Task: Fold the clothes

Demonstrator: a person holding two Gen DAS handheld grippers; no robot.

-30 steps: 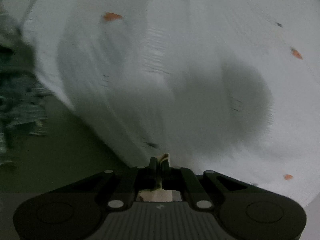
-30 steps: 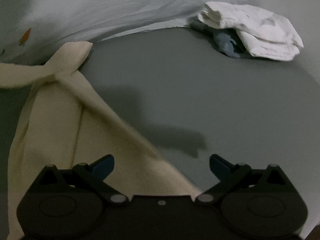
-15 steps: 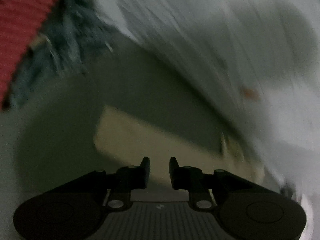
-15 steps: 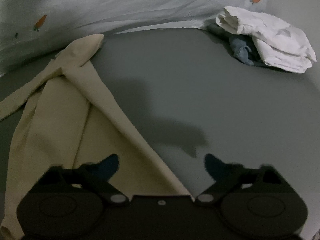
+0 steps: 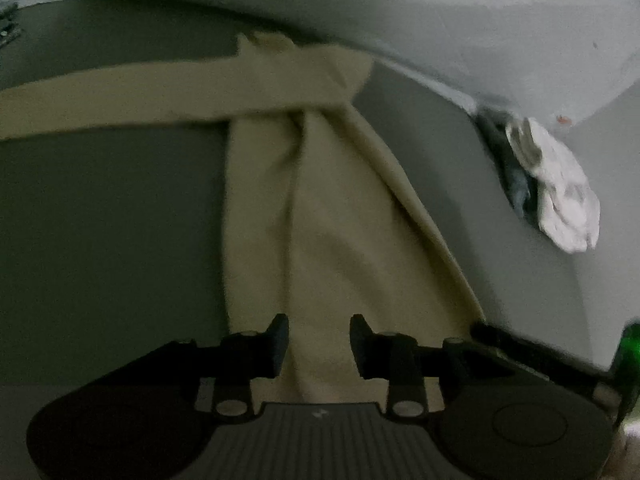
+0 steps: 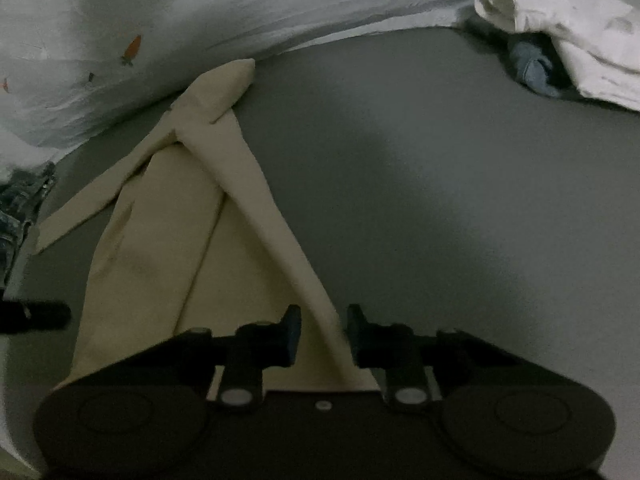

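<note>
The left gripper [image 5: 319,346] sits low over the near end of the cream garment [image 5: 328,240], its fingers parted with a clear gap and the cloth passing beneath them; whether they touch the fabric cannot be told. The right gripper [image 6: 323,336] is likewise released, its fingers standing either side of a raised fold along the garment's right edge without closing on it. The cream garment [image 6: 208,248] lies flat on the grey surface [image 6: 420,208], wide at the near end and narrowing toward a bunched point at the far end, with one long strip running off to the left. Beyond that point, a pale sheet with small orange carrot prints [image 6: 168,28] borders the surface along the far side, and the tip of the garment lies just beside it. At the far right, well apart from the garment, a folded white cloth [image 6: 568,32] rests on top of a crumpled blue item [image 6: 534,70].
</note>
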